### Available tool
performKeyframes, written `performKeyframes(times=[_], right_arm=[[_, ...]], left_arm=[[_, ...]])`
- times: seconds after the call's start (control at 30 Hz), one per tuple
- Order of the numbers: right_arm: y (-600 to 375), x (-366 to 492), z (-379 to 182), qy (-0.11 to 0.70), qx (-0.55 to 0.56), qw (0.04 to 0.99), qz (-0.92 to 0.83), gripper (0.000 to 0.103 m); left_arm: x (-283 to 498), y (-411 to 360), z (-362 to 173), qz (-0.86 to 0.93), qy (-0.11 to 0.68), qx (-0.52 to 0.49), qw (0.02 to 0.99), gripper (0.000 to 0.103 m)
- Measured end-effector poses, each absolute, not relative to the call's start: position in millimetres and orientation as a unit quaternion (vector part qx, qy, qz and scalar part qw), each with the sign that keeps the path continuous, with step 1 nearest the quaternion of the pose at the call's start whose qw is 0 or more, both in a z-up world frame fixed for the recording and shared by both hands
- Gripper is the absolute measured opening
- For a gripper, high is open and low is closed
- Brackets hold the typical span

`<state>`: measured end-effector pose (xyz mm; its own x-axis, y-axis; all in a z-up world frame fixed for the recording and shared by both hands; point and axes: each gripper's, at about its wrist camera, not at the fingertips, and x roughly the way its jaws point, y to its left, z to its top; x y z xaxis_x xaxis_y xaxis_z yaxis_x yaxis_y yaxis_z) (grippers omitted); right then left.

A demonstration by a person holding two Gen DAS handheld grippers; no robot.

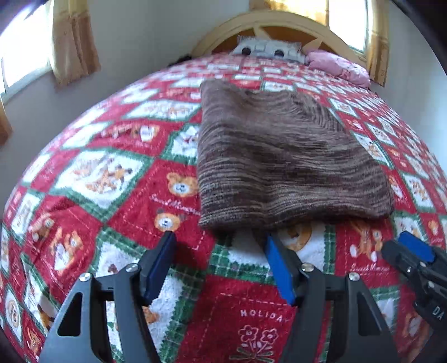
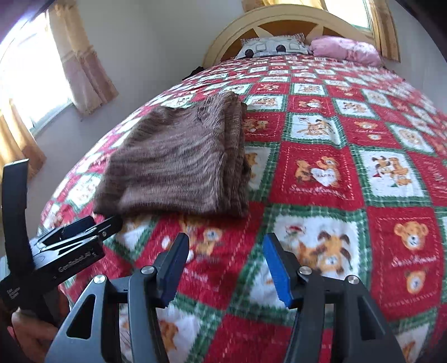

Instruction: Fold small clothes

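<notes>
A brown striped knit garment (image 1: 282,156) lies folded into a rough rectangle on the red, green and white teddy-bear quilt (image 1: 117,201). It also shows in the right wrist view (image 2: 178,159), to the upper left. My left gripper (image 1: 220,237) is open and empty, just short of the garment's near edge. It also shows at the left of the right wrist view (image 2: 111,223). My right gripper (image 2: 226,240) is open and empty over the quilt (image 2: 321,173), to the right of the garment's near corner. Its tip shows at the right of the left wrist view (image 1: 408,245).
A patterned grey pillow (image 2: 273,46) and a pink pillow (image 2: 346,49) lie against the curved wooden headboard (image 2: 279,16). Curtained windows (image 2: 81,64) are on the left wall. The quilt drops off at the bed's left edge.
</notes>
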<state>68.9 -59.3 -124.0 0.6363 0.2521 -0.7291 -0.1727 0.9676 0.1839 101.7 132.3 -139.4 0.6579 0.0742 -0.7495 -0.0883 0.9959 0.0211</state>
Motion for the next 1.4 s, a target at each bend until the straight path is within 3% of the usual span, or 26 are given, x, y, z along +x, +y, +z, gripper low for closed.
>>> performKeyframes(times=[0.2, 0.4, 0.63, 0.83, 0.97, 1.33, 1.4], right_arm=[[-51, 58, -125, 0.420, 0.011, 0.903, 0.094, 0.058], [-37, 48, -126, 0.430, -0.029, 0.899, 0.076, 0.072], [-35, 33, -124, 0.453, -0.030, 0.888, 0.068, 0.075], [-41, 13, -116, 0.466, -0.017, 0.882, 0.065, 0.075], [-49, -4, -89, 0.412, 0.010, 0.909, 0.059, 0.075], [-46, -58, 30, 0.168, -0.009, 0.986, 0.010, 0.075], [-43, -70, 53, 0.115, -0.011, 0.993, 0.003, 0.080]], left_arm=[[99, 134, -139, 0.045, 0.408, -0.016, 0.912, 0.070], [84, 129, -140, 0.046, 0.408, -0.008, 0.912, 0.074], [63, 133, -139, 0.021, 0.446, -0.031, 0.894, 0.095], [46, 131, -135, 0.011, 0.501, -0.029, 0.865, 0.098], [38, 126, -119, 0.029, 0.495, -0.030, 0.868, 0.098], [-1, 112, -20, 0.044, 0.321, 0.010, 0.946, 0.099], [-8, 112, -3, 0.047, 0.285, 0.008, 0.957, 0.102]])
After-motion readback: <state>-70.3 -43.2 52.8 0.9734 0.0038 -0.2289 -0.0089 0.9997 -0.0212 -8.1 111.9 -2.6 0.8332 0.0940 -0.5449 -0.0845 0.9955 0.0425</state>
